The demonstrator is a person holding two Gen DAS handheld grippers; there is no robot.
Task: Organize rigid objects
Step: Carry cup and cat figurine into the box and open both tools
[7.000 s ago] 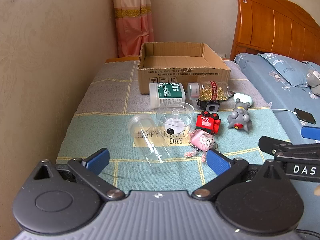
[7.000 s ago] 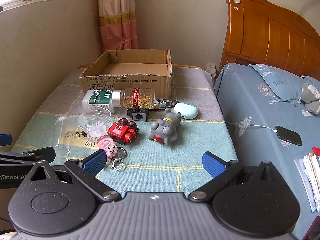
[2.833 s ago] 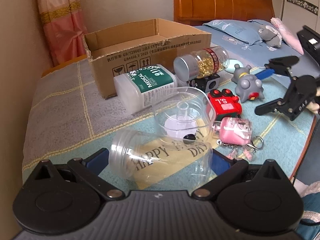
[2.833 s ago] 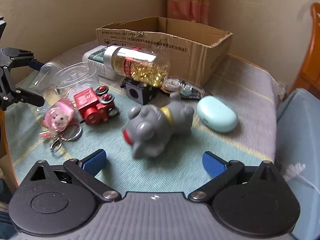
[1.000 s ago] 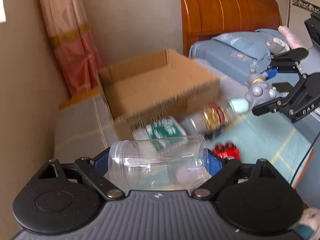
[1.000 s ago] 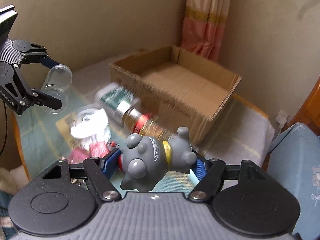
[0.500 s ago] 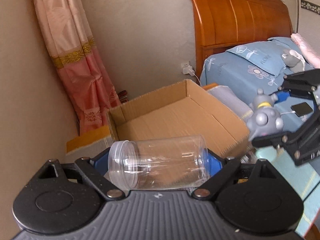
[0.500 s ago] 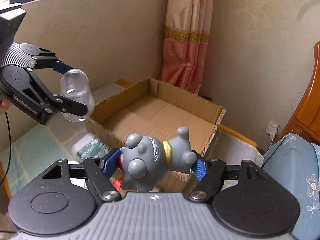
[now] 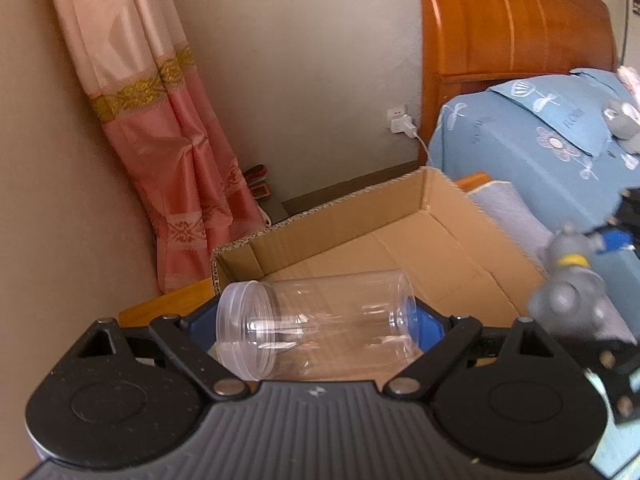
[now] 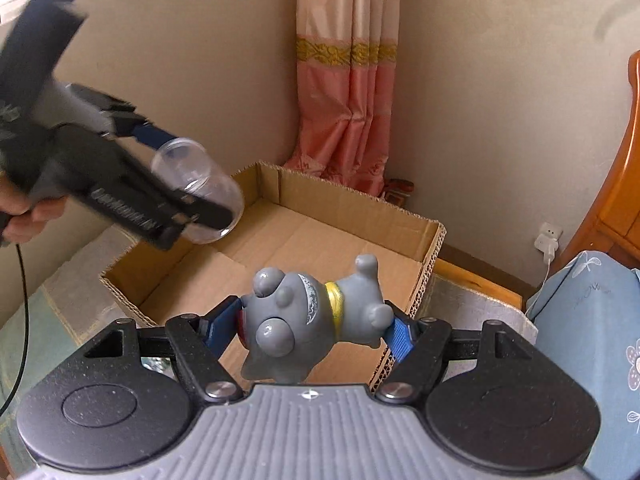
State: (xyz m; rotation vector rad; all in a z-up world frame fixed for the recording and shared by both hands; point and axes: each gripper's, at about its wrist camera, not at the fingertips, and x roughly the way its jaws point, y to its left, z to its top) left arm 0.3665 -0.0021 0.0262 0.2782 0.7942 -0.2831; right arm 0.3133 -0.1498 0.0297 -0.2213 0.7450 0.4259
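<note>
My left gripper (image 9: 316, 322) is shut on a clear plastic jar (image 9: 320, 320) lying sideways between its blue pads, held in the air over the near-left edge of the open cardboard box (image 9: 400, 248). My right gripper (image 10: 316, 328) is shut on a grey toy figure with a yellow collar (image 10: 316, 316), held above the box's near edge (image 10: 312, 256). The box looks empty inside. The left gripper with the jar (image 10: 200, 192) shows in the right wrist view; the grey toy (image 9: 568, 288) shows blurred in the left wrist view.
A pink curtain (image 9: 172, 152) hangs in the corner behind the box. A wooden headboard (image 9: 512, 32) and a bed with a blue sheet (image 9: 560, 140) lie to the right. A wall socket with a plug (image 10: 548, 240) sits low on the wall.
Both grippers picked up their objects, the jar and the grey toy, lifted them off the table and moved forward over the cardboard box. The other table items have dropped out of view.
</note>
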